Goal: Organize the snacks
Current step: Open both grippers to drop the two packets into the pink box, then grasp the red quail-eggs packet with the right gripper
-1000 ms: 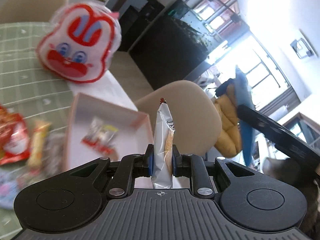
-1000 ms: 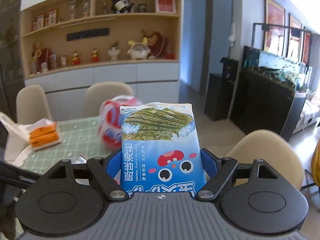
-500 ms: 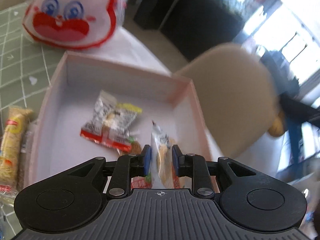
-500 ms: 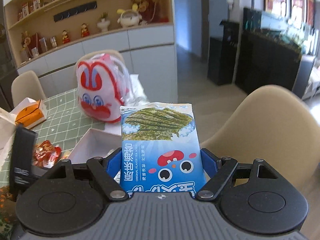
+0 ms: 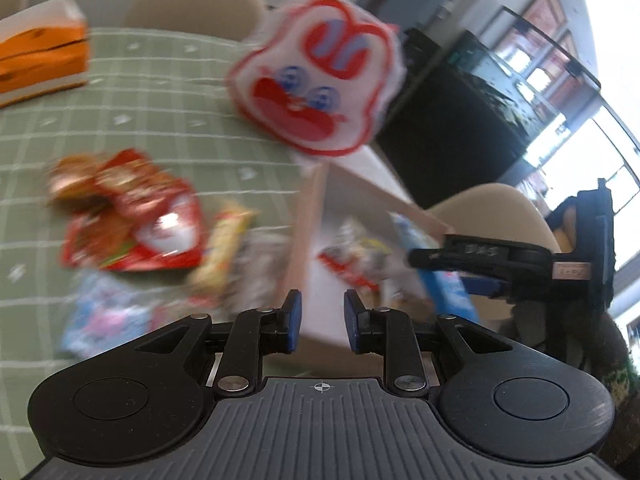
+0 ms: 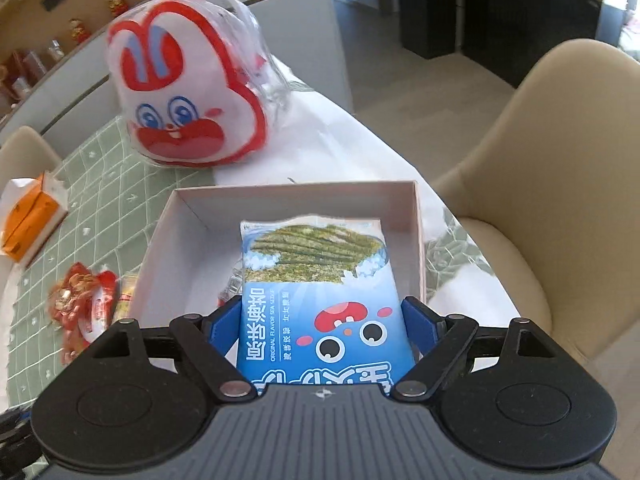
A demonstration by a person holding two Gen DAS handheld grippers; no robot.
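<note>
Left gripper (image 5: 319,322), lower centre of left view: jaws part open, empty; thin silver wrapper held a second ago gone, likely dropped in box (image 5: 308,240), blurred at mid-frame.

Right gripper (image 6: 323,330), lower centre of right view: a second ago raised toward shelves, now over white box (image 6: 416,240). Jaws opening, blue seaweed pack (image 6: 320,300) between them, release apparently starting.

Red snack bags (image 6: 82,306) on green cloth at left, unsorted. Rabbit-face bag (image 6: 188,92) upper left.
</note>
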